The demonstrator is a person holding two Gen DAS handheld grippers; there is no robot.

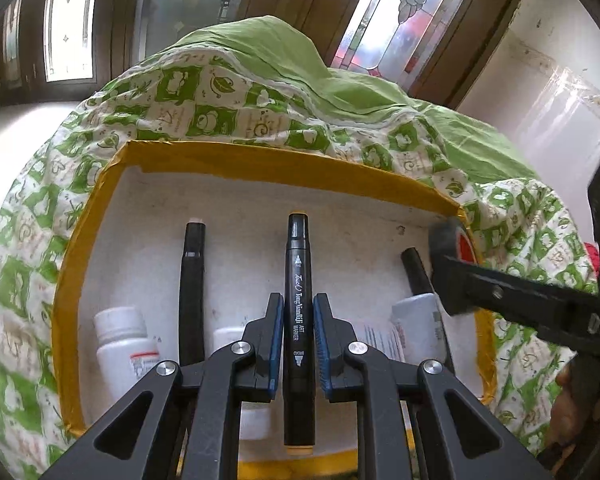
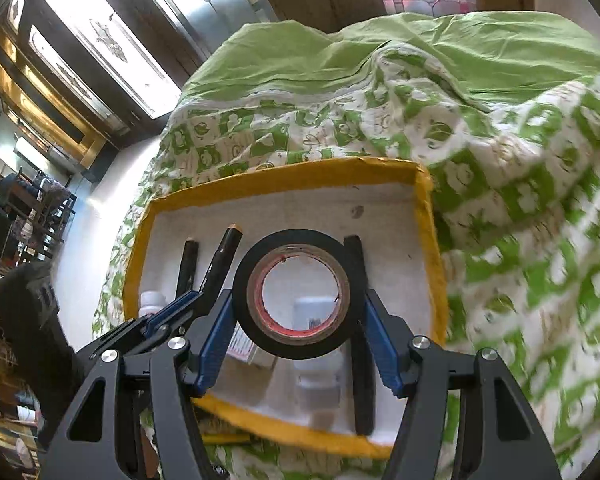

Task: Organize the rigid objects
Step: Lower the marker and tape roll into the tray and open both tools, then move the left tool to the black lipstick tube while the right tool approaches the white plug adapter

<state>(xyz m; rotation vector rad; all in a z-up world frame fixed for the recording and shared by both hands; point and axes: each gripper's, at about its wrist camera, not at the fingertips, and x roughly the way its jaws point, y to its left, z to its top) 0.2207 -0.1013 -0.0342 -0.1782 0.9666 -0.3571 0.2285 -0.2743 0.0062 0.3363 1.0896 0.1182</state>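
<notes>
A white box with a yellow taped rim (image 1: 236, 160) (image 2: 284, 172) lies on a green patterned bedcover. My left gripper (image 1: 298, 340) is shut on a black art marker (image 1: 299, 312) and holds it over the box; it shows at the left of the right wrist view (image 2: 224, 264). My right gripper (image 2: 298, 320) is shut on a roll of black tape (image 2: 296, 294), held over the box's right side; the roll shows in the left wrist view (image 1: 450, 240). In the box lie two more black markers (image 1: 192, 288) (image 1: 418, 272) and white bottles (image 1: 122, 344) (image 1: 418, 320).
The green and white bedcover (image 1: 284, 92) (image 2: 500, 160) surrounds the box and bunches up behind it. Wooden doors with patterned glass (image 1: 68, 20) stand beyond. A yellow pencil-like thing (image 2: 224, 438) lies under the box's near edge.
</notes>
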